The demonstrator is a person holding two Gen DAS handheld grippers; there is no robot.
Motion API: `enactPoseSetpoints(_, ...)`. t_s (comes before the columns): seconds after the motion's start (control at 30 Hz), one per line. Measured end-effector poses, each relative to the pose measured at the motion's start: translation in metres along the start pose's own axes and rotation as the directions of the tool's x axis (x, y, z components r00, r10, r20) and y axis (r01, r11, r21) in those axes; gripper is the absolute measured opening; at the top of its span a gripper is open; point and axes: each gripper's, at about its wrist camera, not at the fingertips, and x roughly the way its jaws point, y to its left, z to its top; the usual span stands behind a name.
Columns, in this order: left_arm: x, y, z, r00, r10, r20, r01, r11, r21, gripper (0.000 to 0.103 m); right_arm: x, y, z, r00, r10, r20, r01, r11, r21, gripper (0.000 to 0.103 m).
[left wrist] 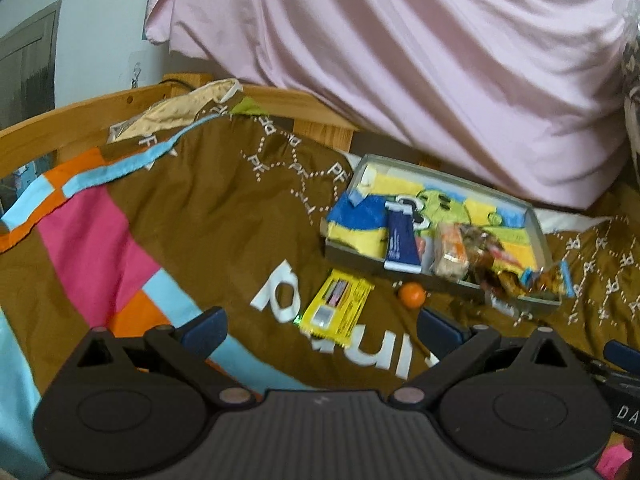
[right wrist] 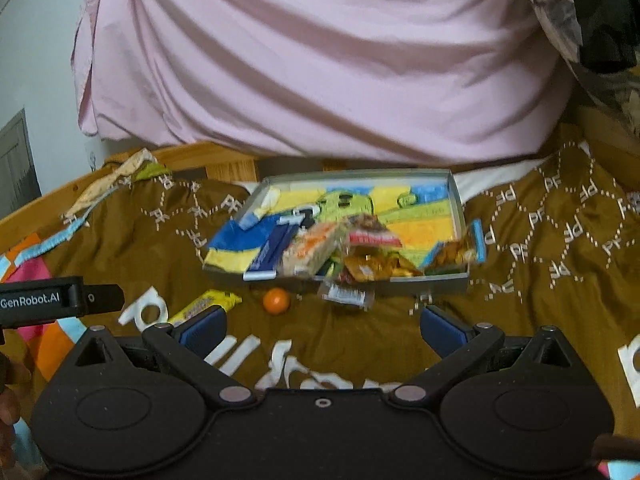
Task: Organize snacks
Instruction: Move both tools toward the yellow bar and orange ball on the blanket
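on my left wrist view, my left gripper [left wrist: 320, 328] hangs over the brown bedspread [left wrist: 208, 208] with its blue-padded fingers spread wide and nothing between them. just ahead of the gap lies a yellow snack packet [left wrist: 337, 309], flat on the cloth, and beside it to the right a small orange ball [left wrist: 412, 294], apart from the packet. beyond both sits the shallow grey tray [left wrist: 536, 224] with a colourful cartoon lining; inside it i see a dark blue packet [left wrist: 400, 240], an orange-and-white wrapped bar [left wrist: 451, 249] and a blurred heap of wrappers at its right end. a pink sheet [left wrist: 400, 60] hangs behind the tray.

on my right wrist view, my right gripper [right wrist: 320, 326] is also released, fingers far apart and empty, above the same bedspread [right wrist: 540, 280]. the tray [right wrist: 458, 200] sits straight ahead, its snacks crowded along the near wall. a small silver-ended packet [right wrist: 346, 294] lies on the cloth touching the tray's near side. the orange ball [right wrist: 276, 301] rests left of it, and the yellow packet [right wrist: 208, 304] is partly hidden behind my left finger. the left gripper's body juts in at the left edge.
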Motion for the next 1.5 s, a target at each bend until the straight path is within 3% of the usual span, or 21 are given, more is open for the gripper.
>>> enactPoseSetpoints(0.3,0.012,-0.003,-0.008,0.995,0.067,-0.071,-0.064,0.997,0.046,0.103,0.009,0.003,-0.007,0.998,-0.003,-0.066,0.002,1.000,-0.017,0.102)
enactPoseSetpoints(0.63,0.026,0.001,0.000,0.981,0.087,-0.172,-0.077,0.995,0.065,0.103,0.018,0.002,-0.008,0.994,-0.009,-0.109,0.008,1.000,-0.006,0.102)
enactPoseSetpoints(0.87,0.044,0.002,0.013,0.974,0.039,-0.225,-0.007,0.990,0.140,0.103,0.026,0.003,-0.010,0.991,0.002,-0.136,-0.002,1.000,-0.001,0.102)
enactPoseSetpoints(1.07,0.066,-0.001,0.015,0.973,0.015,-0.229,0.042,0.969,0.242,0.103,0.042,0.006,-0.010,0.984,0.018,-0.176,-0.018,1.000,0.004,0.102)
enactPoseSetpoints(1.3,0.093,0.002,0.014,0.963,-0.056,-0.265,0.125,0.960,0.250,0.103,0.063,0.007,-0.008,0.982,0.000,-0.187,0.000,1.000,-0.004,0.102)
enactPoseSetpoints(1.5,0.114,0.004,0.020,0.952,-0.114,-0.285,0.189,0.949,0.251,0.103,0.086,0.006,-0.010,0.979,0.044,-0.200,-0.042,0.999,0.012,0.102)
